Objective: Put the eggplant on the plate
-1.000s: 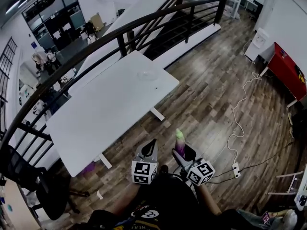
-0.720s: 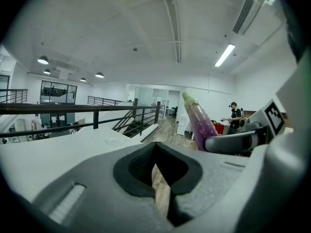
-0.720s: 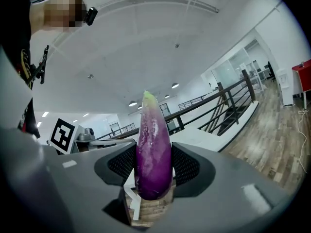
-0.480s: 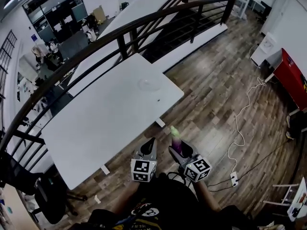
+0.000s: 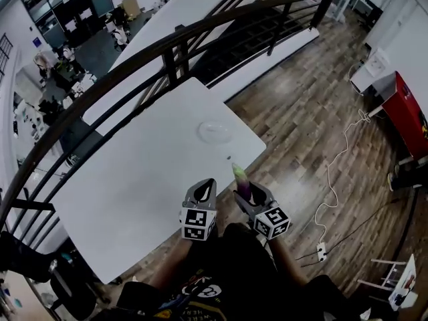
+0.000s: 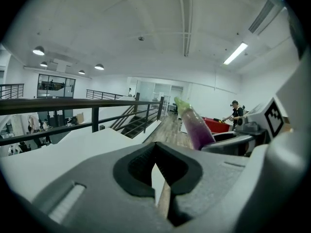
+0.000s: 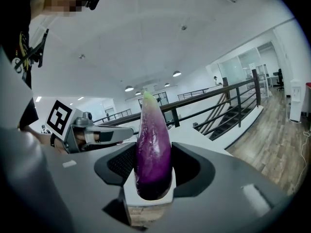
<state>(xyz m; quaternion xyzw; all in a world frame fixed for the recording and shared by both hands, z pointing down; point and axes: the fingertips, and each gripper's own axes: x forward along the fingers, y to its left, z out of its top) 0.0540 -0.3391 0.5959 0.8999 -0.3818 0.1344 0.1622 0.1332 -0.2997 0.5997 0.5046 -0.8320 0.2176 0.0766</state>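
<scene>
Beside the railing, floor [image 5: 314,112]: dark wood planks spread out to the right of the furniture.
Railing [image 5: 175,37]: black, with a curved top rail, running behind the far side of the worktop.
Worktop [image 5: 147,179]: long, white and set at a slant in the head view, with its near edge by the person's arms.
Left hand-held gripper [image 5: 208,182]: held low over the worktop's near edge. Its jaws are drawn together with only a thin slit between them, and they hold nothing [image 6: 156,154].
Right hand-held gripper [image 5: 242,194]: just beside the left one, with its jaws clamped on the lower part of the eggplant [image 7: 153,165].
Plate [image 5: 215,132]: clear and round, lying on the worktop near its far right corner, beyond both hand-held grippers and untouched.
Eggplant [image 5: 241,182]: purple with a pale green tip. It stands upright between the right hand-held gripper's pads, tip uppermost [image 7: 153,149], and is well apart from the plate.
</scene>
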